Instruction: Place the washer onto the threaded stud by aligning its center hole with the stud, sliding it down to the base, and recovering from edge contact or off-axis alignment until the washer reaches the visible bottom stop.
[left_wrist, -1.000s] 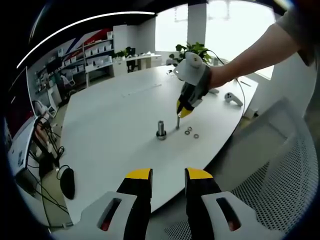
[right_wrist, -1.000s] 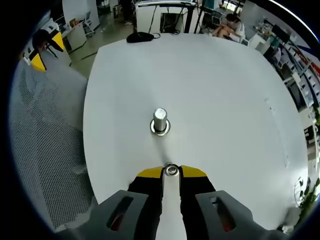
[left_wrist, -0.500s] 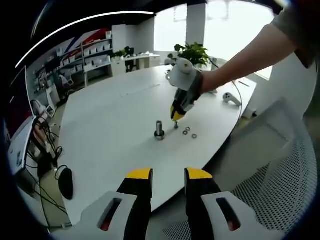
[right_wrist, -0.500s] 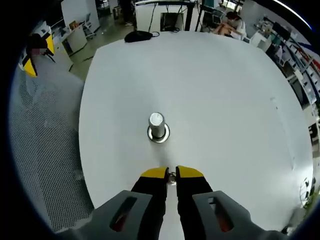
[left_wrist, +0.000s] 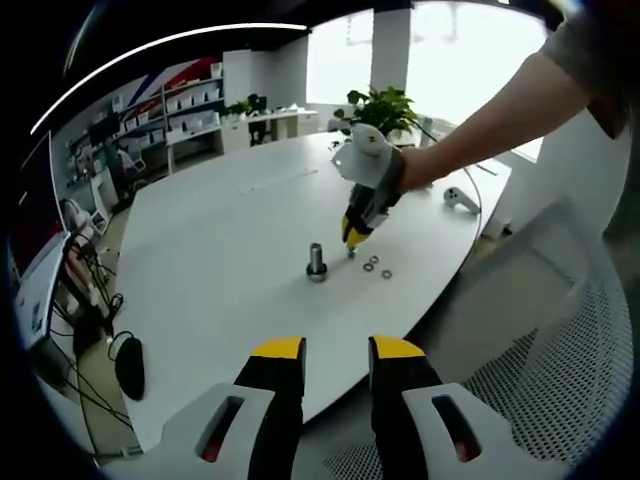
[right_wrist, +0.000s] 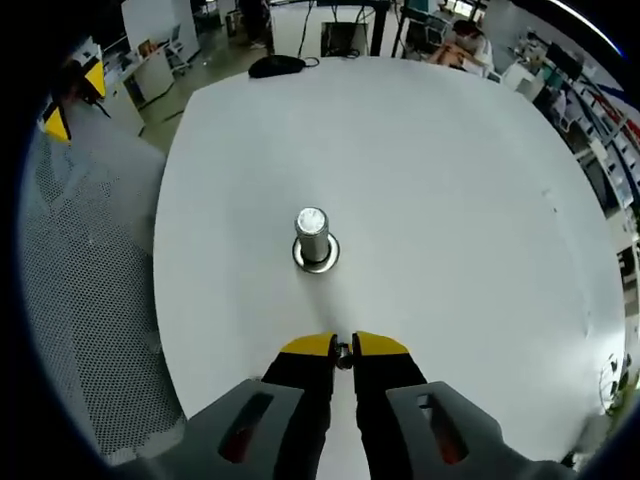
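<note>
While right gripper (right_wrist: 343, 349) pinches washer (right_wrist: 342, 350) (edgewise), stud (right_wrist: 313, 238) stands bare.

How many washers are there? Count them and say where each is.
3. One washer is pinched in the right gripper, short of the stud. Two loose washers lie side by side on the table beyond the stud. Others may be hidden.

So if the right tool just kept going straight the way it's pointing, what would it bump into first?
Most likely the threaded stud. In the right gripper view it stands straight ahead of the right tool, which is shut on a small washer, with bare white table between. Depth is hard to judge, so it might meet the tabletop first.
</note>
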